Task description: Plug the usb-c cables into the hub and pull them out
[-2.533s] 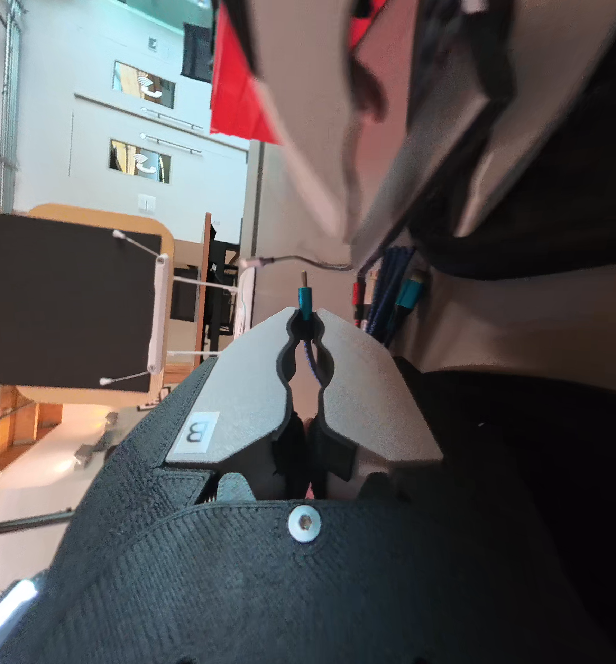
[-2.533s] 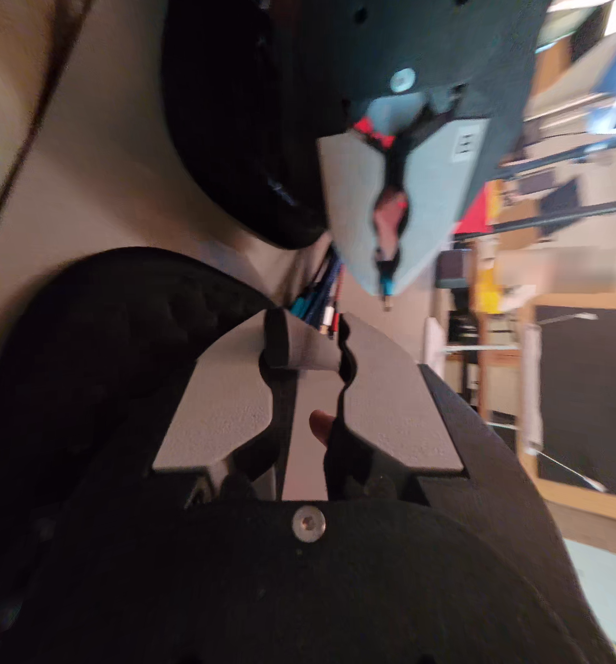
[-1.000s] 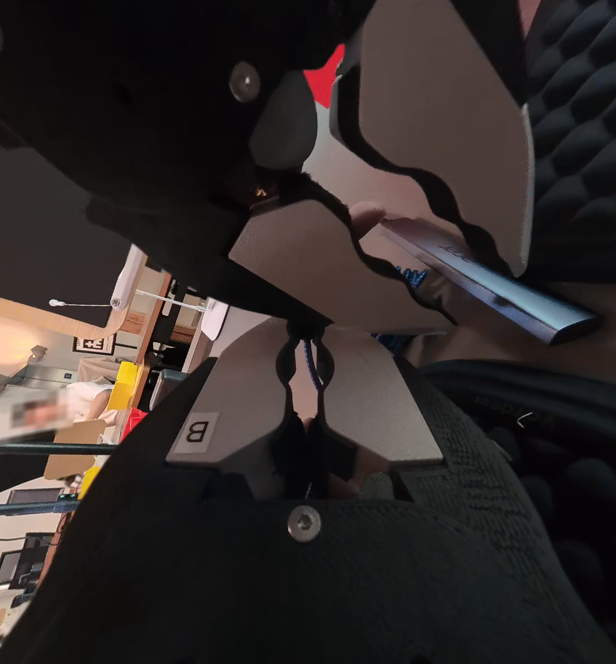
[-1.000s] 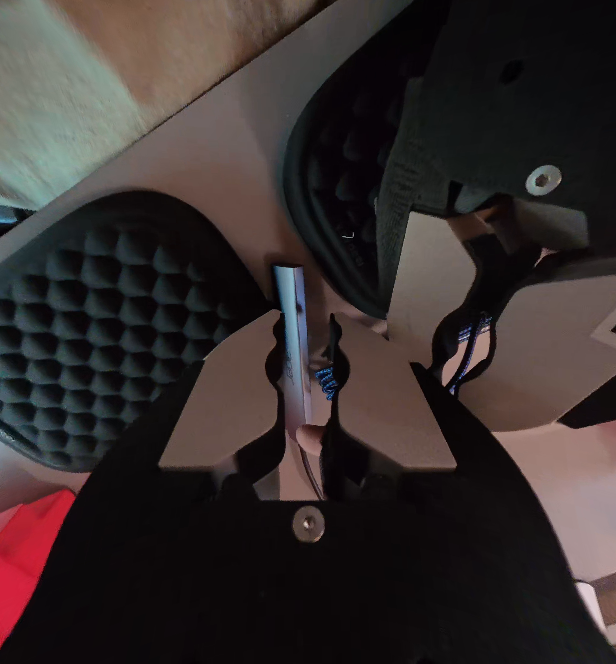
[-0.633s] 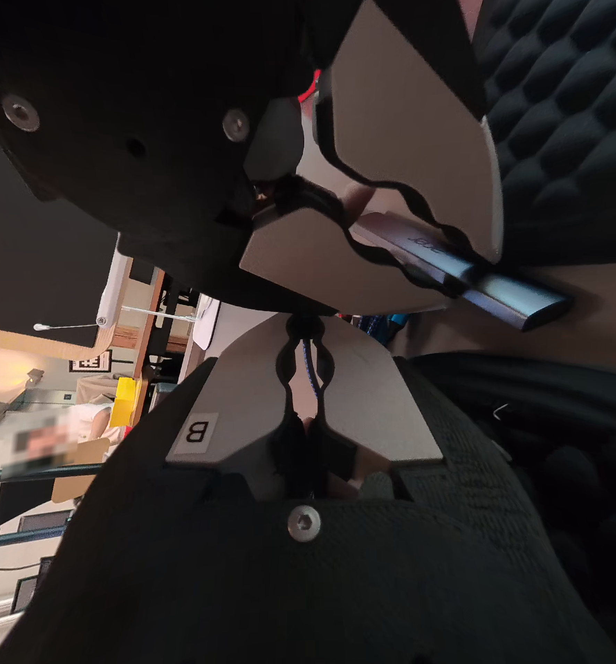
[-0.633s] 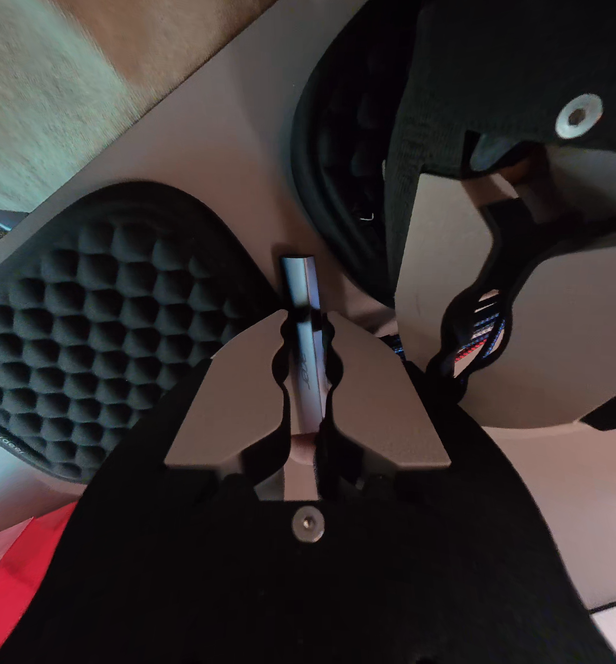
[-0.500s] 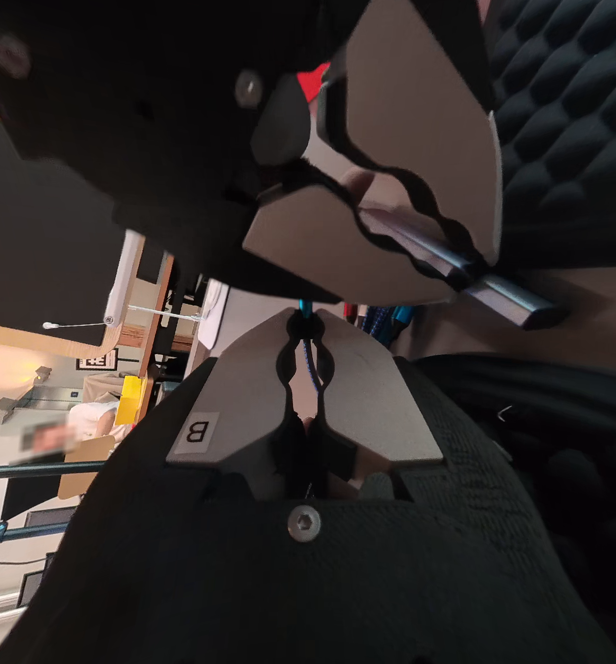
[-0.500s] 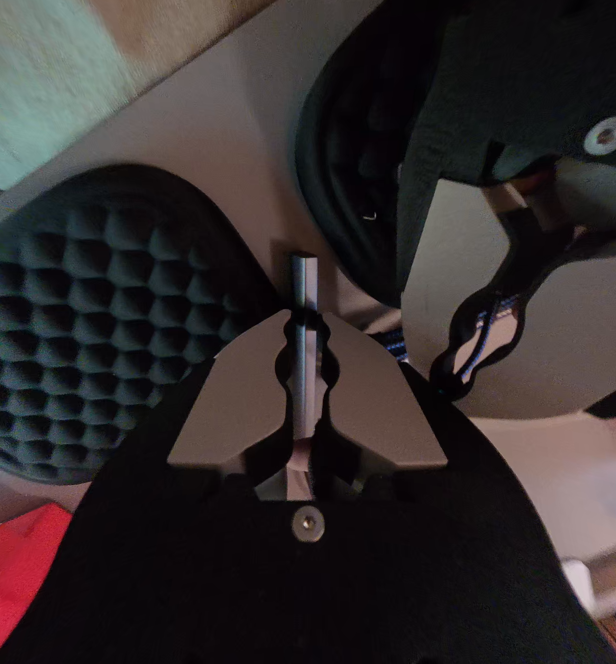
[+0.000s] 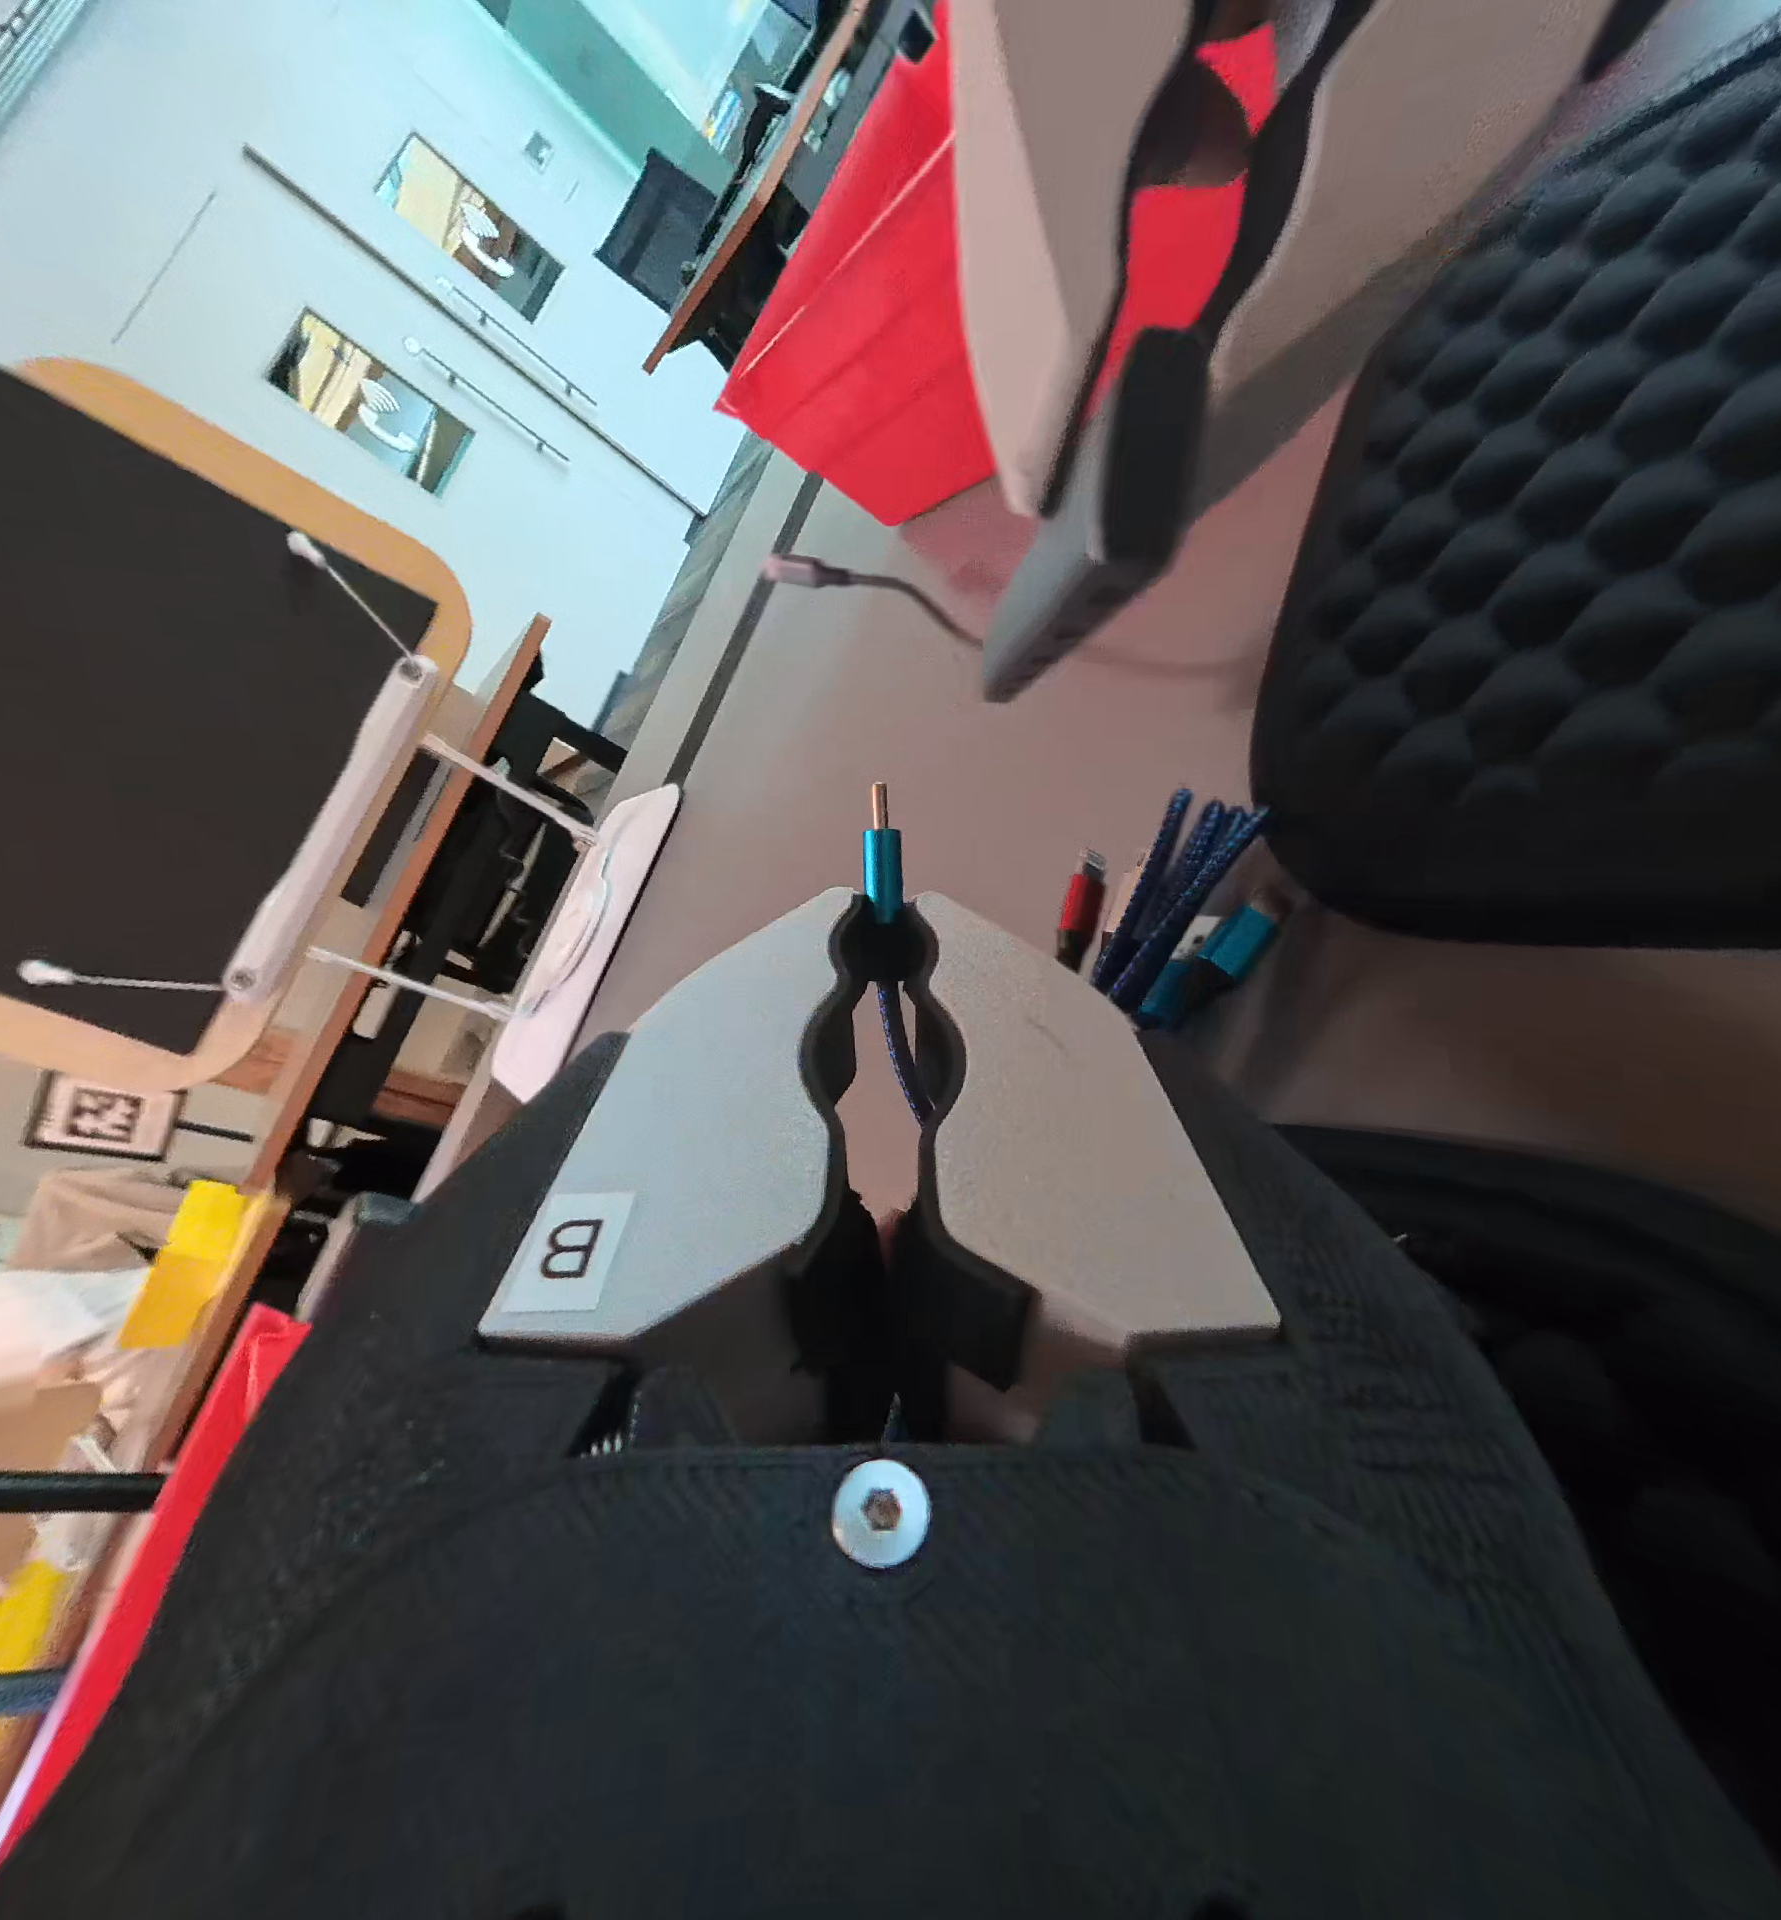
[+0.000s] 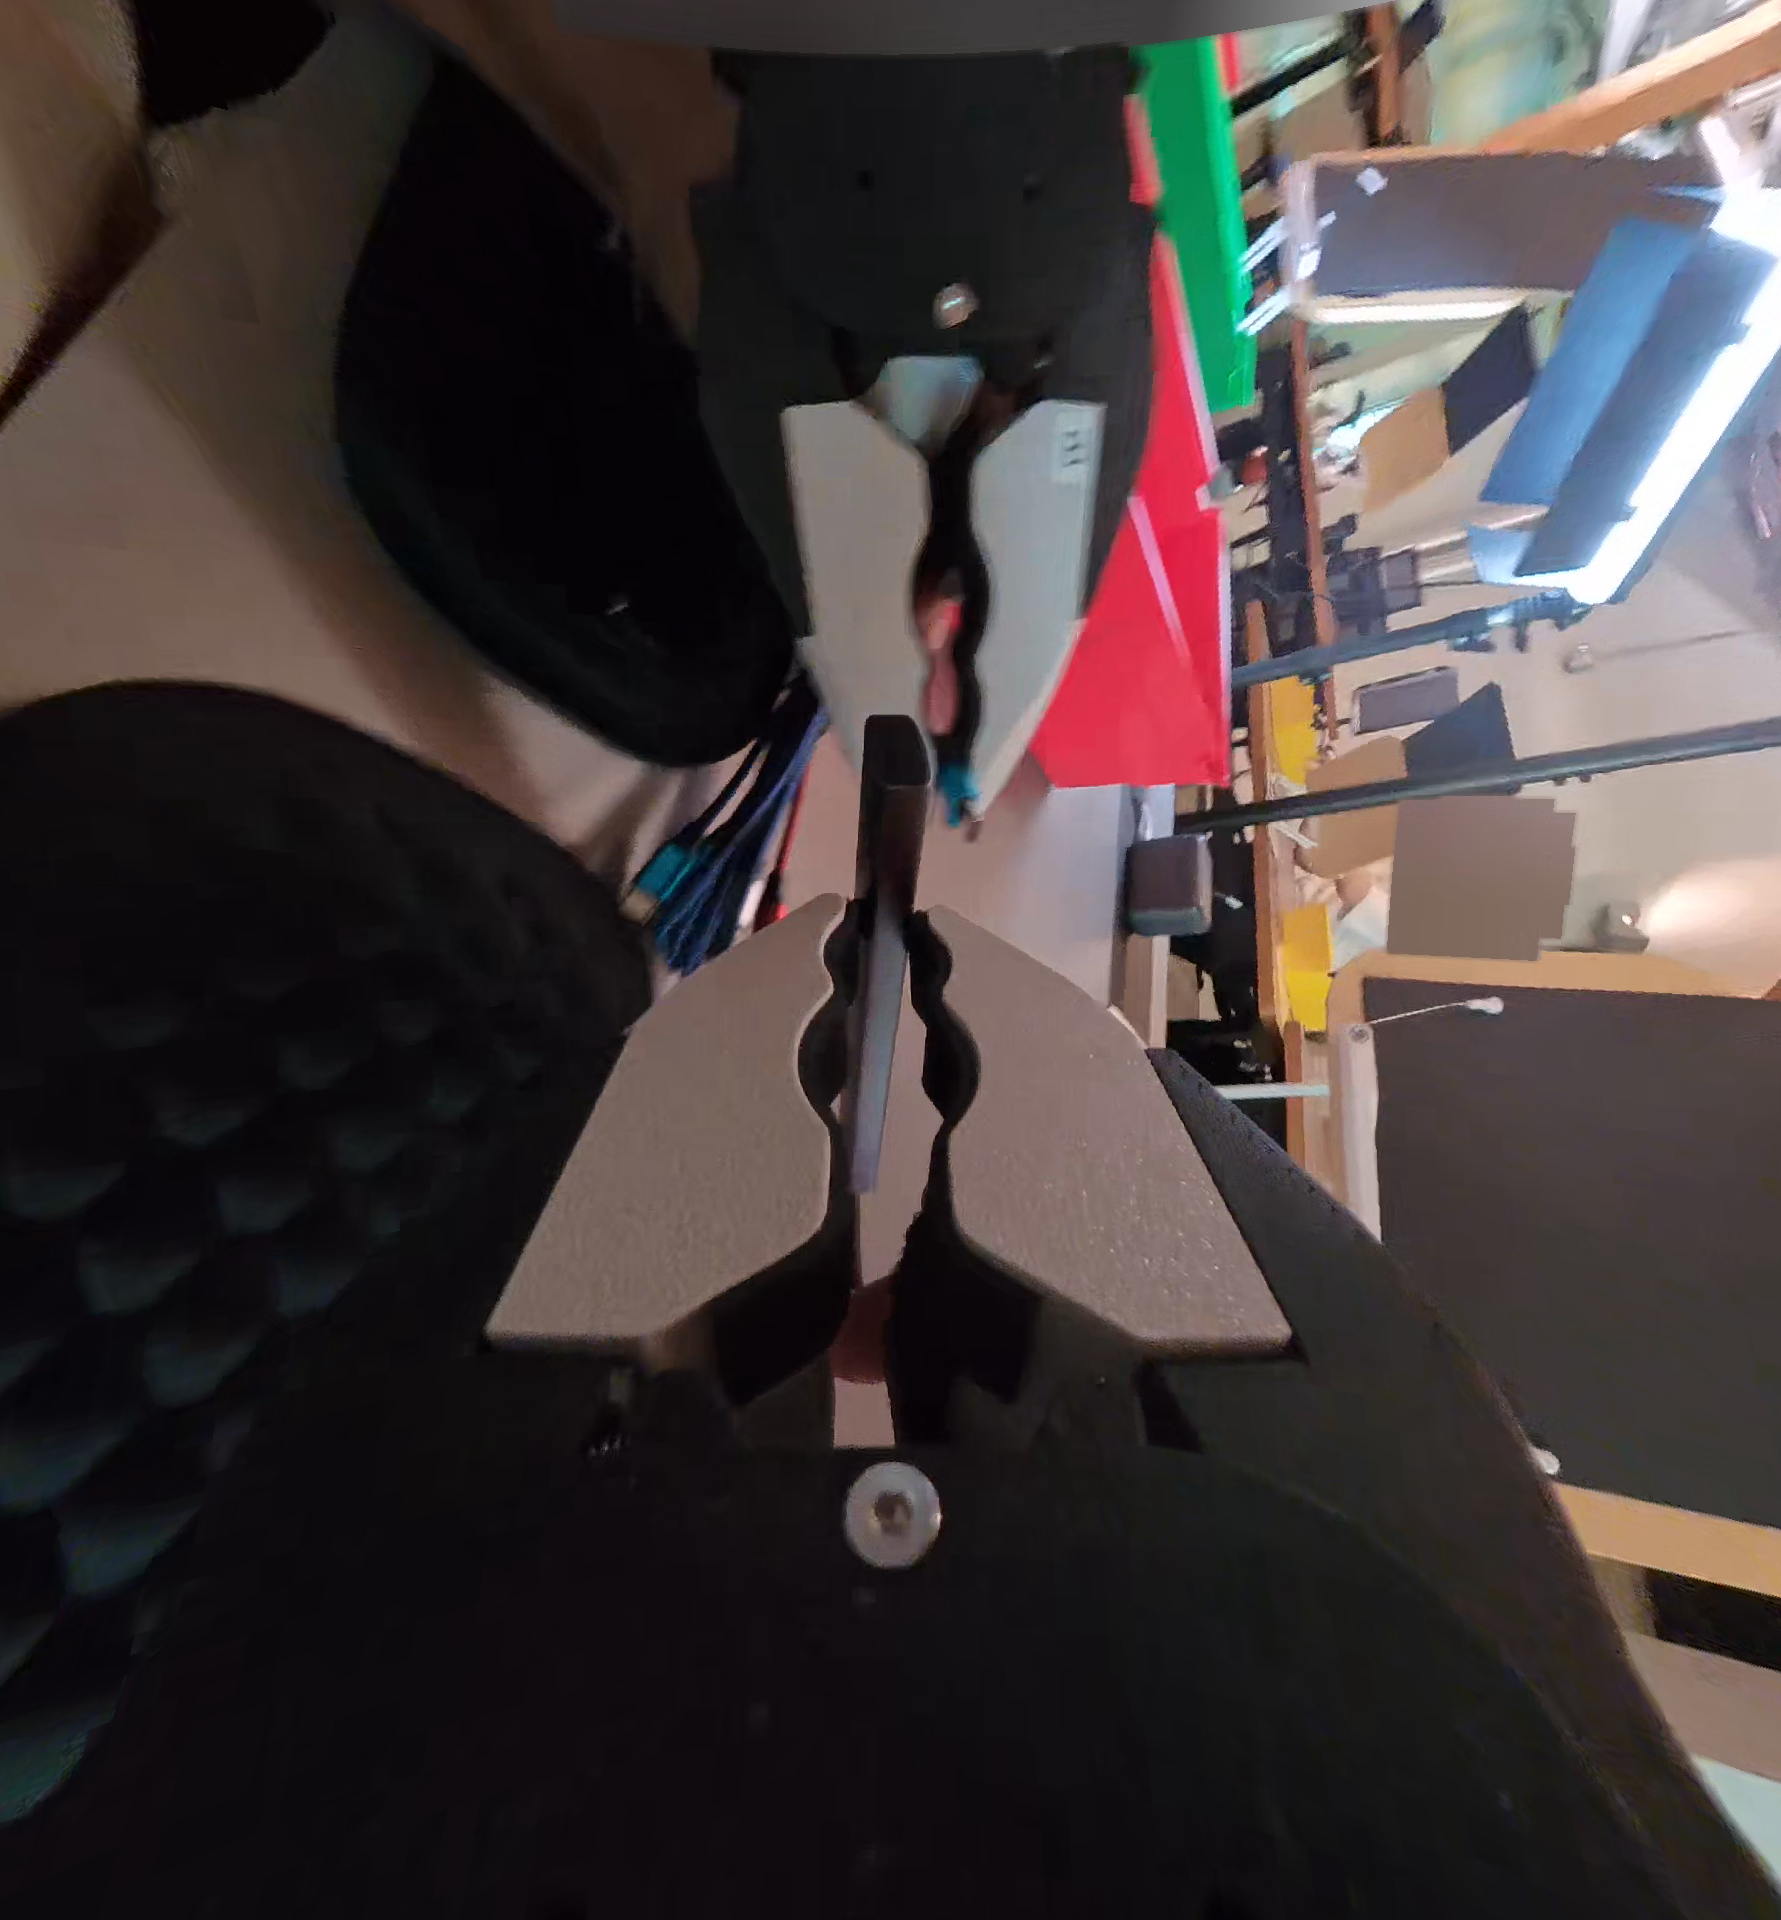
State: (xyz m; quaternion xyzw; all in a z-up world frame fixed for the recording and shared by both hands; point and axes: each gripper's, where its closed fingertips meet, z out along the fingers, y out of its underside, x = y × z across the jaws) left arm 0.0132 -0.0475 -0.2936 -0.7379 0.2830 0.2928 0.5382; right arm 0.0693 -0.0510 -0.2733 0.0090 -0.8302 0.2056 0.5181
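My left gripper (image 9: 883, 906) is shut on a blue braided usb-c cable (image 9: 881, 868); its teal plug and metal tip stick out past the fingertips. My right gripper (image 10: 886, 914) is shut on the grey hub (image 10: 881, 997), held edge-on and lifted off the table. In the left wrist view the hub (image 9: 1062, 597) hangs from the right gripper (image 9: 1125, 436) at the upper right, apart from the plug, its own grey lead (image 9: 865, 582) trailing over the table. In the right wrist view the left gripper (image 10: 953, 800) faces mine, its teal plug just beside the hub's far end.
A bundle of blue, teal and red cables (image 9: 1177, 914) lies on the table between two black foam-lined case halves (image 9: 1592, 520) (image 10: 190, 1091). A red bin (image 9: 865, 343) stands behind. A white mount (image 9: 595, 914) sits at the table edge. Some 6 centimetres of space lies between my two pairs of fingers.
My right gripper closed on the hub and lifted it off the table. Both grippers swung apart and now face each other, plug and hub separated.
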